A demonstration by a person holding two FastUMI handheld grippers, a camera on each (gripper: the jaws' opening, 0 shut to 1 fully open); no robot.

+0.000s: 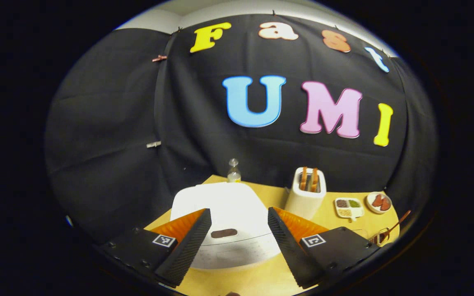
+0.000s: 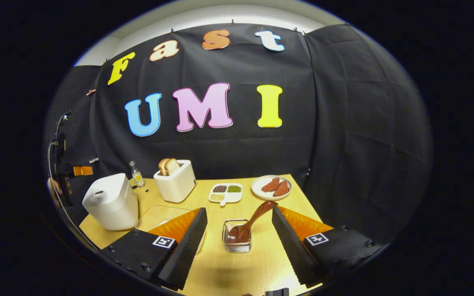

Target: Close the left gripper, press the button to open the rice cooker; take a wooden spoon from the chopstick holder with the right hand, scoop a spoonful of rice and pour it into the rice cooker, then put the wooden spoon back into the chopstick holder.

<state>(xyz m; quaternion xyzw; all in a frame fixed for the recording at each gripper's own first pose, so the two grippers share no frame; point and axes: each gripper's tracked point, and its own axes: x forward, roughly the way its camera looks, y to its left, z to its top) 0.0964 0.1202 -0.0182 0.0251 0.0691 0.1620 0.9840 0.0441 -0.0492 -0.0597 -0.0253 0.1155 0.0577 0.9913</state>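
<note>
Left gripper view: left gripper [image 1: 237,230] spread wide above rice cooker [image 1: 224,213], risking straddling its button [image 1: 224,233] unless clenched; right gripper view: right gripper [image 2: 239,230] released short of wooden spoon [image 2: 250,224] in chopstick holder [image 2: 237,242].

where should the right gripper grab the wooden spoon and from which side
Probably grip the wooden spoon on its bare handle, near the free end that leans up and away from the wire chopstick holder. The bowl sits down inside the holder, so the wire walls would block a low grasp. Come from above and in front with the open right gripper, fingers either side of the handle.
</note>
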